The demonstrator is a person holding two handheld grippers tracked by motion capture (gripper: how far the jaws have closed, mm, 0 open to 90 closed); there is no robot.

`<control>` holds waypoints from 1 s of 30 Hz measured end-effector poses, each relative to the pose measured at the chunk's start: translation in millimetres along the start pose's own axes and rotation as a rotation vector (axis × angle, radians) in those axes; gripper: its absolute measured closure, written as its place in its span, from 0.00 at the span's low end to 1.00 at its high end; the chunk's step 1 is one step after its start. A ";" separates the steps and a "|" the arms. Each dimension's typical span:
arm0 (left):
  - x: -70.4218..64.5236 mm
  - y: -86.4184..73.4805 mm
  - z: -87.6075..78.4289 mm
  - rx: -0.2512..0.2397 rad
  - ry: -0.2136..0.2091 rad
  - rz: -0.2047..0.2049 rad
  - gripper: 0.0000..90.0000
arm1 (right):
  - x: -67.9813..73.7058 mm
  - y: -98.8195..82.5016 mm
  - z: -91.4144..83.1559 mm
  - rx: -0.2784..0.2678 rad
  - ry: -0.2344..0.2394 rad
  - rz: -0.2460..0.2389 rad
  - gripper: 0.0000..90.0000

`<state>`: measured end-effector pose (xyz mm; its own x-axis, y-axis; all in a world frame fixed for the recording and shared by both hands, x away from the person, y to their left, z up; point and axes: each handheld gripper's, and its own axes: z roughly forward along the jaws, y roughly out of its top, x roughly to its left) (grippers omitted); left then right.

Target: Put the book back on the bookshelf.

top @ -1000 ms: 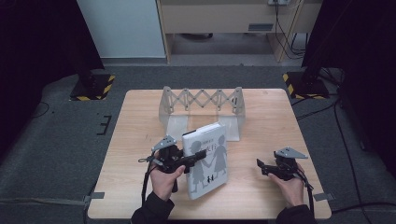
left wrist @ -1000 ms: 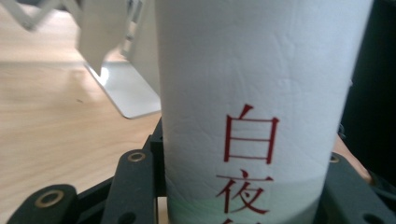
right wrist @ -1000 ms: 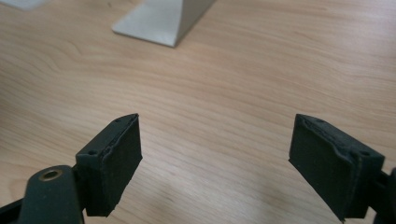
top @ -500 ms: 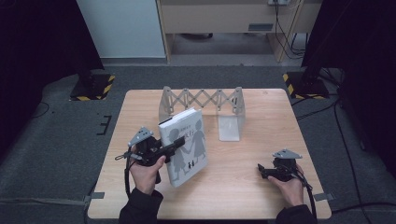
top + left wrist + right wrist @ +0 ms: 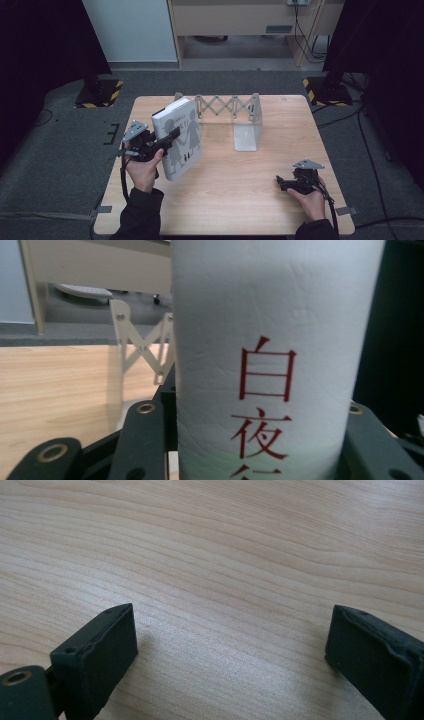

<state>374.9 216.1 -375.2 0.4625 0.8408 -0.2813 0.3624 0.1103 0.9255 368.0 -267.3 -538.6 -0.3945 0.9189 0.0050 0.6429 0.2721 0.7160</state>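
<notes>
Up close, the left gripper (image 5: 260,440) pinches a white book (image 5: 270,340) by its spine, red characters legible.
From above, its cover shows two silhouetted figures, upright over the counter's (image 5: 240,200) left; right gripper (image 5: 230,655) spread.

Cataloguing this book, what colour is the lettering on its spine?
Red characters on the white spine of the book, clearest in the left gripper view.

**Materials and surface finishes**

Table (image 5: 240,200): pale wood, smooth, matt, fine grain. Book (image 5: 265,365): white paper jacket, faintly creased texture, red printed characters. Expanding book rack (image 5: 235,107): light painted metal, smooth. Right gripper (image 5: 230,645) jaws: black, matt, slightly rough pads. Floor (image 5: 60,165): grey carpet, coarse.
</notes>
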 end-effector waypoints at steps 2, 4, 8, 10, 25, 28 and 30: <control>2.4 1.4 1.6 0.000 0.003 -0.004 0.59 | 0.0 0.0 0.0 0.000 0.000 0.000 0.07; 5.4 4.4 5.4 -0.001 0.018 -0.004 0.59 | -0.1 0.0 0.1 0.001 0.001 0.000 0.07; 6.4 10.8 17.5 0.009 0.071 0.036 0.59 | -0.1 0.0 0.1 0.001 0.001 0.000 0.07; 6.3 13.0 23.0 0.012 0.092 0.047 0.59 | -0.1 0.0 0.1 0.001 0.001 0.000 0.07; 13.9 12.2 76.7 0.007 0.194 0.070 0.59 | 0.0 0.1 0.3 0.000 -0.001 0.002 0.07; 14.0 7.0 86.4 0.011 0.198 0.080 0.59 | 0.0 0.2 0.1 0.003 0.001 0.002 0.07; 13.5 4.0 91.0 0.018 0.202 0.092 0.59 | 0.1 0.2 0.1 0.003 0.000 0.002 0.07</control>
<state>456.3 179.7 -398.4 0.3229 0.9364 -0.1377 0.3411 0.0205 0.9398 368.2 -267.2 -538.6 -0.3934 0.9194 0.0068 0.6456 0.2710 0.7140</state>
